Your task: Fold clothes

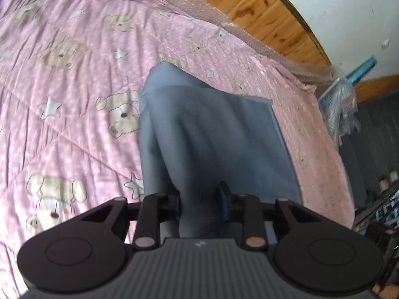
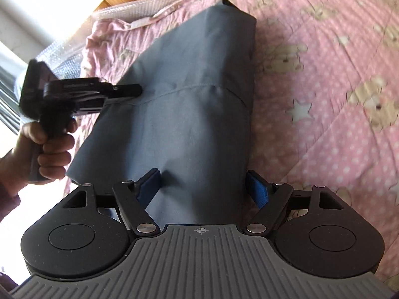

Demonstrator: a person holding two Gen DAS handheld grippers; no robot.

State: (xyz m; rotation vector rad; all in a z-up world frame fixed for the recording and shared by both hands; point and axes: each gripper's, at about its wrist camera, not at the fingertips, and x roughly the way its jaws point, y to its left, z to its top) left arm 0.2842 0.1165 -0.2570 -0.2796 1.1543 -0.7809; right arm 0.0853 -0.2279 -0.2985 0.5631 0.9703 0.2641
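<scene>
A grey-blue garment lies partly folded on the pink bedspread. My left gripper is shut on a bunched edge of it and lifts that part up. In the right wrist view the garment runs away from me. My right gripper is open, with its blue pads on either side of the near edge of the cloth. The left gripper shows there at the left, held by a hand, its tips closed on the garment's side edge.
The bedspread has a teddy bear and star print. Bubble wrap lines the far edge of the bed, with a wooden floor beyond. Dark furniture and clutter stand to the right of the bed.
</scene>
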